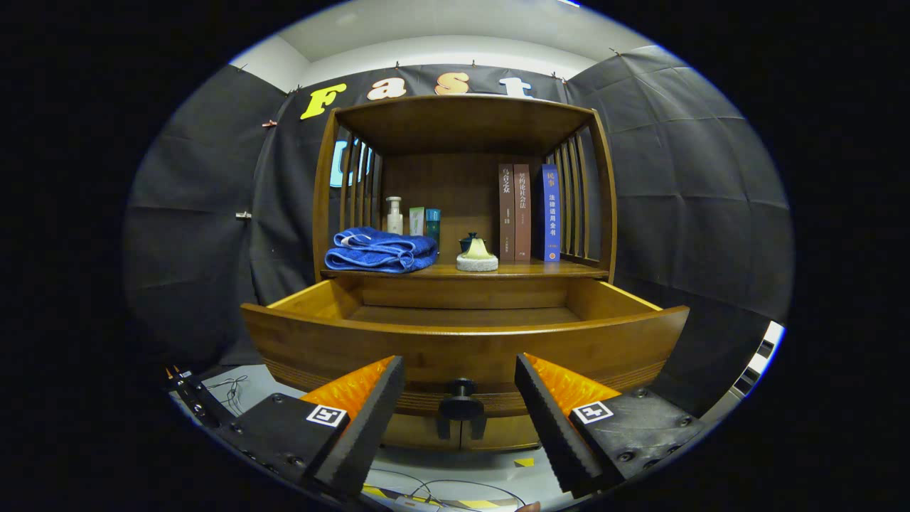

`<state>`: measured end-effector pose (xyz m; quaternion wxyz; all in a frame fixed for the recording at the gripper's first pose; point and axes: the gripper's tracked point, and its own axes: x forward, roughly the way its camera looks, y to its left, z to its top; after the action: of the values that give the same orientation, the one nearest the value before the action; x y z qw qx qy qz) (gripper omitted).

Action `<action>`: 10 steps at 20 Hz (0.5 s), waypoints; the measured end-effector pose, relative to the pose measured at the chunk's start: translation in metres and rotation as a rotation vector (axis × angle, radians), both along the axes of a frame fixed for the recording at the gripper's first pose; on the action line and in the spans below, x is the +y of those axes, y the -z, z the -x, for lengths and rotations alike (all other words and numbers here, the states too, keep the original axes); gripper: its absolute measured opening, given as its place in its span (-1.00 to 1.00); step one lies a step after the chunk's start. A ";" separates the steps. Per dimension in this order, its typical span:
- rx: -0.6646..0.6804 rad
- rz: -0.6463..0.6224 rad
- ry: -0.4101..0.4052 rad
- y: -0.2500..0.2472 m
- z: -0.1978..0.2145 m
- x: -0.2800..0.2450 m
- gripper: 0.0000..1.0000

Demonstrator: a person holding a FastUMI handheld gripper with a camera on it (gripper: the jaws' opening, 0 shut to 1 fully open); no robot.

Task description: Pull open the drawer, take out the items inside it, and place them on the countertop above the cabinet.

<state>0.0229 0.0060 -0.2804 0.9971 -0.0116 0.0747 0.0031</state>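
While the claw [461, 419] stands released, its two fingers spread apart and touching nothing, the small dark round knob [461, 408] sits between them on the front of the pulled-out brown wooden drawer [462, 341]. What can be seen of the drawer's inside is bare wood. Above it, on the tabletop [540, 269] of the wooden cabinet, lie a folded blue towel [380, 250], a white pump bottle [394, 215], a small pale ornament on a round base [477, 257] and three upright books [530, 212].

A staged booth, not a home: black cloth walls [682, 178] pinned up behind a lone wooden cabinet [462, 213], cables [426, 491] on the floor
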 end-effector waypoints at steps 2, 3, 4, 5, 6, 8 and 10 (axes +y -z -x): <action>0.004 -0.031 0.013 0.009 -0.009 -0.003 1.00; 0.007 -0.047 0.021 0.013 -0.012 -0.005 1.00; 0.009 -0.056 0.030 0.016 -0.015 -0.008 1.00; 0.007 -0.061 0.037 0.018 -0.020 -0.010 1.00; 0.003 -0.061 0.044 0.019 -0.024 -0.012 1.00; -0.001 -0.066 0.046 0.018 -0.030 -0.015 1.00; -0.022 -0.067 0.038 0.017 -0.029 -0.013 1.00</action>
<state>0.0524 -0.0073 -0.2971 0.9976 0.0233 0.0639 -0.0133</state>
